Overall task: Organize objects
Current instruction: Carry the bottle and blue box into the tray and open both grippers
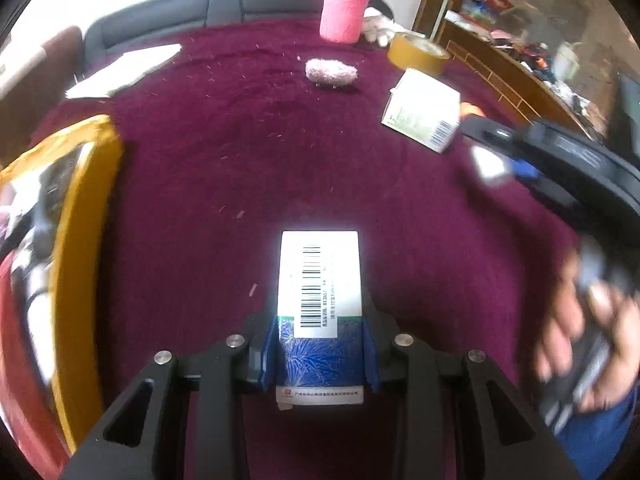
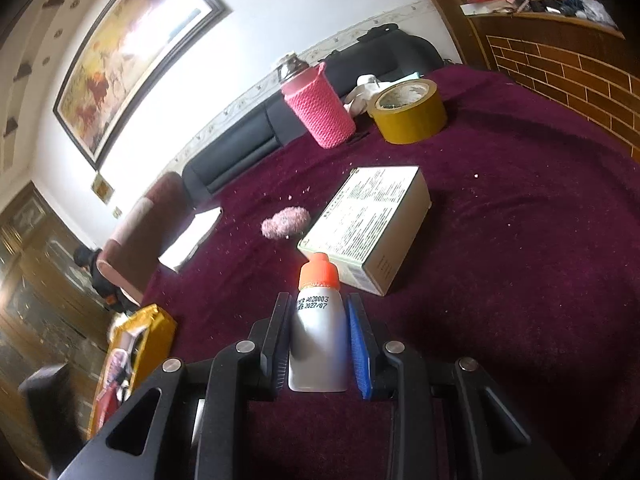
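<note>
Left hand-held gripper (image 1: 320,344): pinched on a blue-and-white medicine box (image 1: 320,312), which is held above the maroon cloth of the counter (image 1: 248,152).
Box axis: the long axis is seen running straight out along the fingers, barcode face up, the white end pointing away from the wrist.
Right hand-held gripper (image 2: 320,344): pressed against the sides of a small white bottle (image 2: 318,340); the orange cap (image 2: 319,270) is pointed forward, away from the wrist, so the long axis lies along the fingers.
Yellow-rimmed container (image 1: 86,240): found at the left of the left view, near the held box and already holding items; in the right view it is seen low at the left, well apart from the bottle.
Key relation: the container lies to the left of both grippers, and the left hand is judged the nearer; a leftward carry is judged the coming move.
Larger white box (image 2: 368,228): lying flat just beyond the bottle's cap.
Pink fuzzy item (image 2: 286,222): beside that box, farther left.
Tape roll (image 2: 408,112): near the far edge.
Pink knitted flask (image 2: 318,108): upright beside the tape roll.
</note>
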`<state>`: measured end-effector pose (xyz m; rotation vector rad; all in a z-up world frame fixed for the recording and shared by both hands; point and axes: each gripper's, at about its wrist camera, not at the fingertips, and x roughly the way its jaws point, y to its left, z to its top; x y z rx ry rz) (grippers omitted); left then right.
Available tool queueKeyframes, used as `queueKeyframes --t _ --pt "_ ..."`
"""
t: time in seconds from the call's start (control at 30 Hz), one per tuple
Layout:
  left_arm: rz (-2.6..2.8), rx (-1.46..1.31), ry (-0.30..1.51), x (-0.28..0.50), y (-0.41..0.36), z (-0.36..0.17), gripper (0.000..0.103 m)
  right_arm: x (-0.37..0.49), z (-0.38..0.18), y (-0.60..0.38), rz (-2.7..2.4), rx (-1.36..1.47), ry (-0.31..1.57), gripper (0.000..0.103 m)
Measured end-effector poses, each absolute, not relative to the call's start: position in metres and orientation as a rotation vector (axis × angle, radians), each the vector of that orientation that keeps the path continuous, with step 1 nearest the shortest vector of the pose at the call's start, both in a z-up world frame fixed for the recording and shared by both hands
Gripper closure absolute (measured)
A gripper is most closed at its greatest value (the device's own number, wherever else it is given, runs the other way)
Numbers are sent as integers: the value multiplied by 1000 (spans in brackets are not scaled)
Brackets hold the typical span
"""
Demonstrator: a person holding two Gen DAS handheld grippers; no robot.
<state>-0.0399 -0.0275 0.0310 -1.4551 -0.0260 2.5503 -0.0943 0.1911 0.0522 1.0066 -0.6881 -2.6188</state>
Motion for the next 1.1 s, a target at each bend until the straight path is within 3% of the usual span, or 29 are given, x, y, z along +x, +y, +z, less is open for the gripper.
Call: queueKeyframes --t 0.43,1.1 --pt "2736 -1143 19 32 -82 83 70 -25 69 118 -2518 978 -544 73" --pt "2964 -985 -211 66 -218 115 70 6 85 -23 -2362 958 -273 73"
